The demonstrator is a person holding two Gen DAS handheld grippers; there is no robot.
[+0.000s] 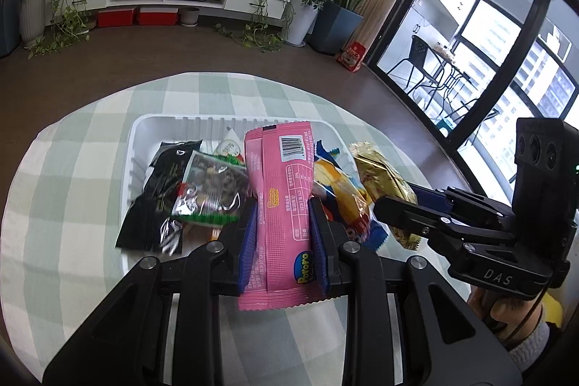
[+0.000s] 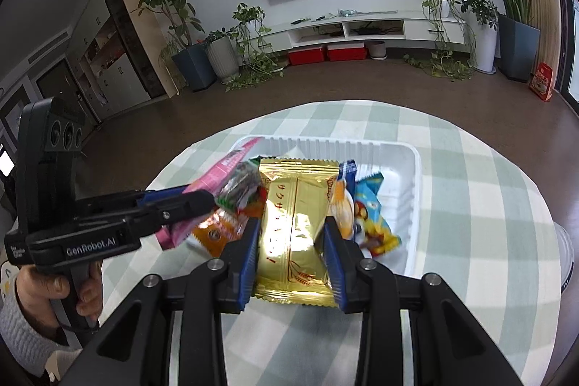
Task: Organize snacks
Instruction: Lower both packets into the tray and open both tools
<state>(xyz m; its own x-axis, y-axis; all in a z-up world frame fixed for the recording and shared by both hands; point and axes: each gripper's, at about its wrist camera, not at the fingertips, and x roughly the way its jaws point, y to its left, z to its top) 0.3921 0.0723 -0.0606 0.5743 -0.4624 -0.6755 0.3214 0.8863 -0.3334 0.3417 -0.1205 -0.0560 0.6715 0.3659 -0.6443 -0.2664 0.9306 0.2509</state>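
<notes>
A round table in a green-checked cloth [image 1: 90, 169] stands amid bare brown floor, with a white tray [image 2: 409, 169] of snacks well inside its edge. Over the tray, the left gripper [image 1: 282, 227] clamps a pink packet [image 1: 282, 176] and the right gripper [image 2: 291, 241] a gold packet [image 2: 300, 205]. Only the left view shows the black packet [image 1: 159, 198]; only the right view shows the tray's bare corner.

Pink wrapper [image 1: 278, 205]: matt plastic film, fine ribbed texture, crimped ends. Gold packet [image 2: 295, 227]: glossy metallic foil, throwing glare. Black pouch [image 1: 155, 201]: shiny crinkled film. Tray [image 2: 412, 169]: white smooth plastic, ribbed walls. Tabletop [image 1: 90, 151]: checked woven cloth, matt. Left claw [image 1: 284, 234] and right claw [image 2: 291, 248]: matt black plastic, ridged blue pads, metal pins.
</notes>
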